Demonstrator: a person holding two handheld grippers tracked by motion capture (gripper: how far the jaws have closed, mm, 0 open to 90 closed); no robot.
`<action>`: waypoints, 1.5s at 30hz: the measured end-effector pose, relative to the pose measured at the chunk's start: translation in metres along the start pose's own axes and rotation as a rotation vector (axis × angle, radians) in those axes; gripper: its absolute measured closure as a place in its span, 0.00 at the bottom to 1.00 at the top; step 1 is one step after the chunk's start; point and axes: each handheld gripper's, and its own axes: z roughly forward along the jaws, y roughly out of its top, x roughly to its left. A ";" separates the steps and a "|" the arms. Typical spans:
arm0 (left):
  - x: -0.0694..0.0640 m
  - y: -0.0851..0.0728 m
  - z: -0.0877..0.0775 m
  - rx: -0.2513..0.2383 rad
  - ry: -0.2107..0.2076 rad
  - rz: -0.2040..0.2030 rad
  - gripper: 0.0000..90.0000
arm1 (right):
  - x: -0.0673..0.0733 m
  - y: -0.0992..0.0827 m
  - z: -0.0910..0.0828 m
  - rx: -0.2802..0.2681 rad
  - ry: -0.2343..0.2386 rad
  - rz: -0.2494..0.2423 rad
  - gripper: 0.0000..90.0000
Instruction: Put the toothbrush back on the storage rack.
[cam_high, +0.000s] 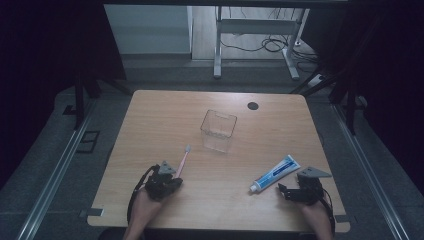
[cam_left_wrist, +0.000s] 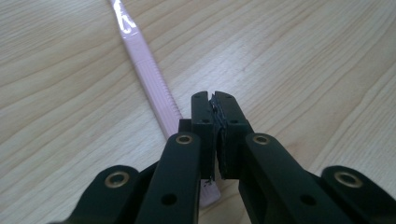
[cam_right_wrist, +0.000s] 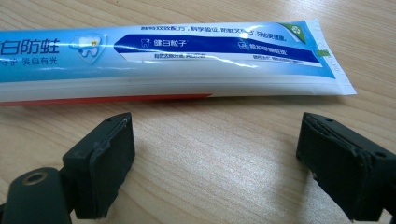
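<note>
Left gripper (cam_high: 172, 181): we see it low at the near left of the table (cam_high: 150, 125); in the left gripper view (cam_left_wrist: 215, 100) its jaws are pressed together, pad against pad, with nothing between them.
Toothbrush (cam_high: 183, 161): we find the pink toothbrush lying flat on the wood, its head pointing away towards the far side. In the left gripper view (cam_left_wrist: 149, 79) the handle runs past the closed jaws just on their left and its end goes under the gripper; we cannot tell whether they touch.
Right gripper (cam_high: 283, 191): we see it at the near right of the table, pointing towards the left. In the right gripper view (cam_right_wrist: 215, 158) its jaws stand wide apart and hold nothing; bare wood lies between the pads.
Toothpaste tube (cam_high: 275, 173): we see the blue and white tube lying flat, aslant, cap end nearer the person. In the right gripper view (cam_right_wrist: 173, 58) it lies across, just beyond the open jaws, apart from both pads.
Clear box (cam_high: 218, 131): we see it standing upright and open at the top in the middle of the table, well apart from both grippers.
Hands: we see each forearm coming in from the near edge, one behind each gripper.
</note>
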 end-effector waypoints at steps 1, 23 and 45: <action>0.000 0.000 0.000 0.000 0.000 0.000 0.97 | 0.000 0.000 0.000 0.000 0.000 0.000 0.13; 0.025 -0.008 -0.015 0.011 0.049 -0.016 0.94 | 0.000 0.000 0.000 -0.001 0.000 -0.005 0.13; 0.038 0.008 -0.026 0.061 0.050 0.011 0.75 | 0.000 0.000 0.000 0.000 -0.001 -0.003 0.13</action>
